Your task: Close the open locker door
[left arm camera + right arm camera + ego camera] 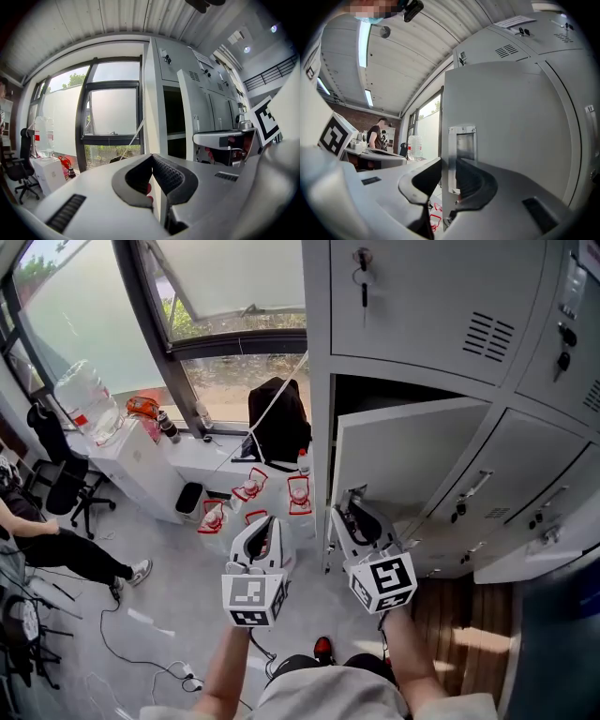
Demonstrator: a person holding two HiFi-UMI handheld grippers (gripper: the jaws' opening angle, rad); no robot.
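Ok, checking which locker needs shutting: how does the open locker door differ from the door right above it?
The open locker door stands swung out from a dark compartment; the upper locker door sits flush. The upper locker door carries a key and vent slots; the open one shows neither. Only the open one has the right claw on its edge. Both are grey metal.
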